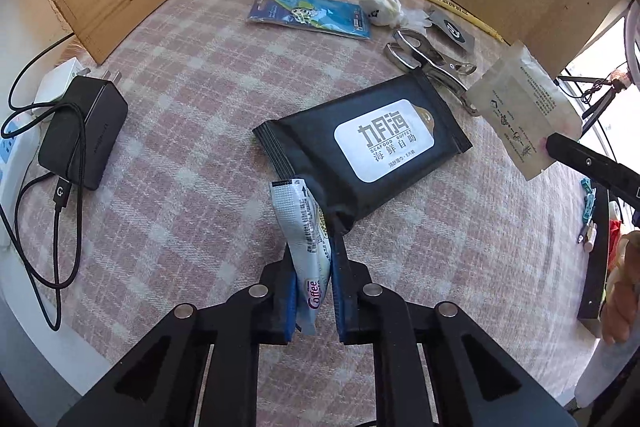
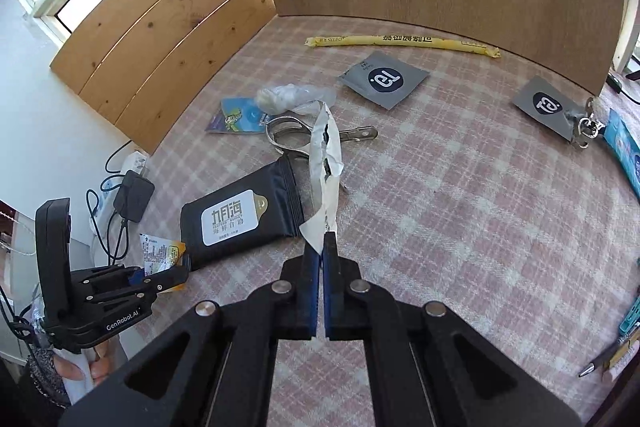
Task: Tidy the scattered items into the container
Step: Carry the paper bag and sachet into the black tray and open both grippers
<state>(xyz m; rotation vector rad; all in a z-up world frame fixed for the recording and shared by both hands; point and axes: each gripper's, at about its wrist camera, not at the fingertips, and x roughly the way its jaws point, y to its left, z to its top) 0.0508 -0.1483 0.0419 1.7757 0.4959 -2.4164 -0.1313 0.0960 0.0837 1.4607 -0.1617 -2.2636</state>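
Holding a coffee sachet (image 1: 306, 251) between the fingers of our left gripper (image 1: 314, 291), we kept it lifted beside the black wipes pack (image 1: 362, 149) on the pink checked surface (image 1: 192, 131). Our right gripper (image 2: 321, 269) had its fingers pinched on a white paper packet (image 2: 326, 171), raised above the metal clip (image 2: 288, 135).

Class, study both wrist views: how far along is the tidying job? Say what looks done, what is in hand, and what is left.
Done: nothing visibly; no container appears in either view.
In hand: the left gripper pinches a white coffee sachet; the right gripper pinches a translucent white paper packet.
Left on the checked cloth: black wet-wipes pack, metal clip, yellow stick sachet, two grey square sachets.
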